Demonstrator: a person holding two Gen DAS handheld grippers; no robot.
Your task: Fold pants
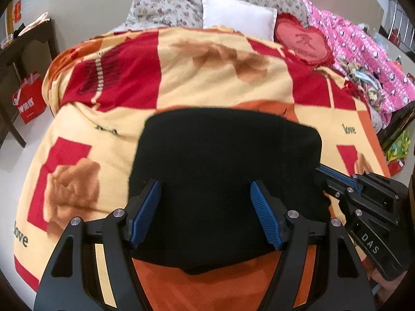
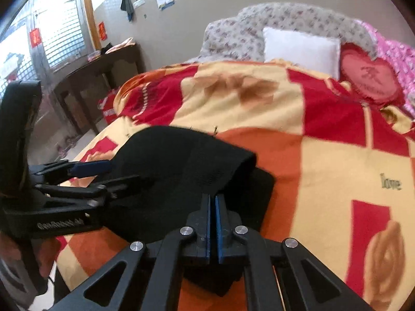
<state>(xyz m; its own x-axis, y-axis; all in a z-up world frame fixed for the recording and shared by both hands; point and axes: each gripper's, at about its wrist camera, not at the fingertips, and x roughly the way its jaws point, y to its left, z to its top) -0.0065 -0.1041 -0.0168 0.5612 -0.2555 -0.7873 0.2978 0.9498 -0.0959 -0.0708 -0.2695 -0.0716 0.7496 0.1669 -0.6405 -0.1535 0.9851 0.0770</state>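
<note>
Your left claw [image 1: 205, 207] hangs wide apart over the black pants [image 1: 223, 171], folded near the bed's near edge on the blanket [image 1: 220, 83]. Your right claw [image 2: 212, 223] pinches their raised edge.

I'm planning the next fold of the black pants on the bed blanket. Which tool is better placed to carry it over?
The right tool: its jaws are shut on a raised edge of the black fabric pants, ready to carry. The left tool hangs open over the pants, gripping nothing.
</note>
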